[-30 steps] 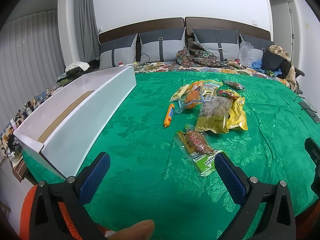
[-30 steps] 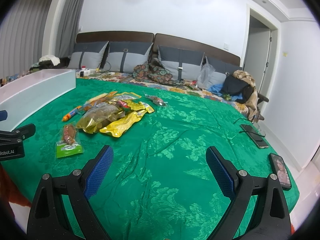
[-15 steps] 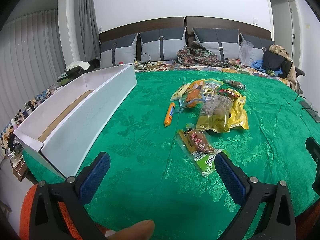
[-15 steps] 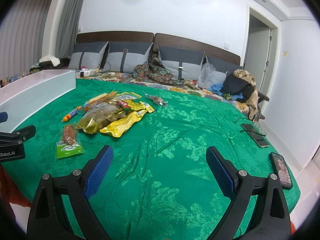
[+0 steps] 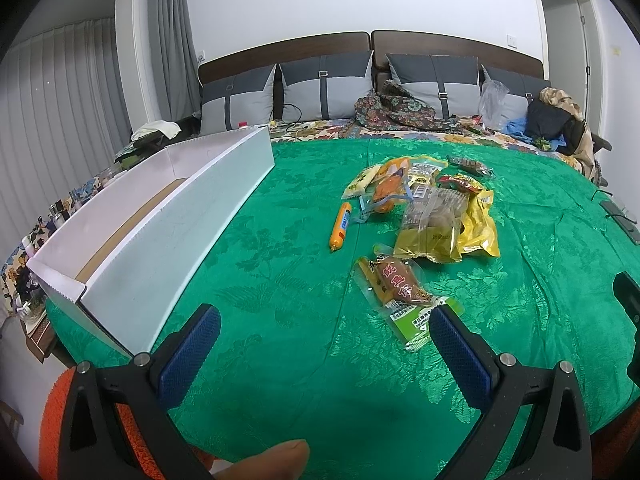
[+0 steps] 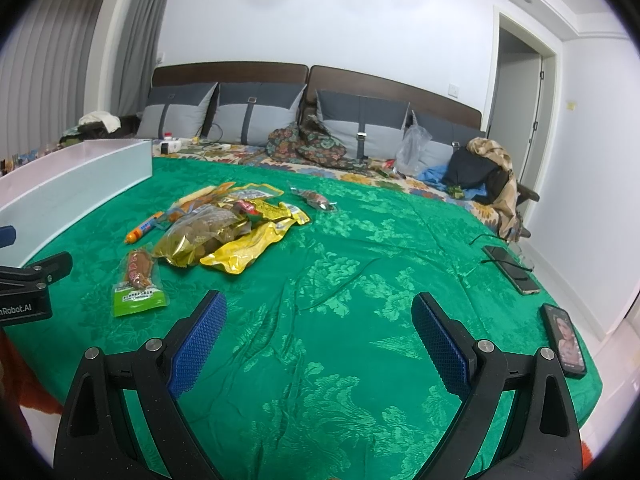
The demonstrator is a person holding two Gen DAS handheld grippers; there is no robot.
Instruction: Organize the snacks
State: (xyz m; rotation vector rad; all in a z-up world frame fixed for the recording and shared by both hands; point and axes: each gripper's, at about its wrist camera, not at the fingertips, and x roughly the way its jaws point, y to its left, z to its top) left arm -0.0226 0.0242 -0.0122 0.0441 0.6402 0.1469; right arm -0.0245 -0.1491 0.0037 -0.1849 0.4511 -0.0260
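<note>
A pile of snack packets (image 5: 436,216) lies on the green bedspread (image 5: 280,288), also in the right wrist view (image 6: 228,228). A chicken-leg packet with a green end (image 5: 404,296) lies nearest, just ahead of my left gripper (image 5: 324,324), which is open and empty. An orange sausage stick (image 5: 341,226) lies left of the pile. A long white box (image 5: 168,216) stands at the left. My right gripper (image 6: 318,312) is open and empty over bare bedspread, right of the chicken-leg packet (image 6: 138,280).
Two phones (image 6: 564,338) (image 6: 510,268) lie near the bed's right edge. Grey pillows (image 5: 328,88), clothes and bags (image 5: 556,120) line the headboard. The left gripper's body (image 6: 28,284) shows at the right wrist view's left edge.
The left gripper has crept slightly forward toward the snacks. The right gripper has barely moved.
</note>
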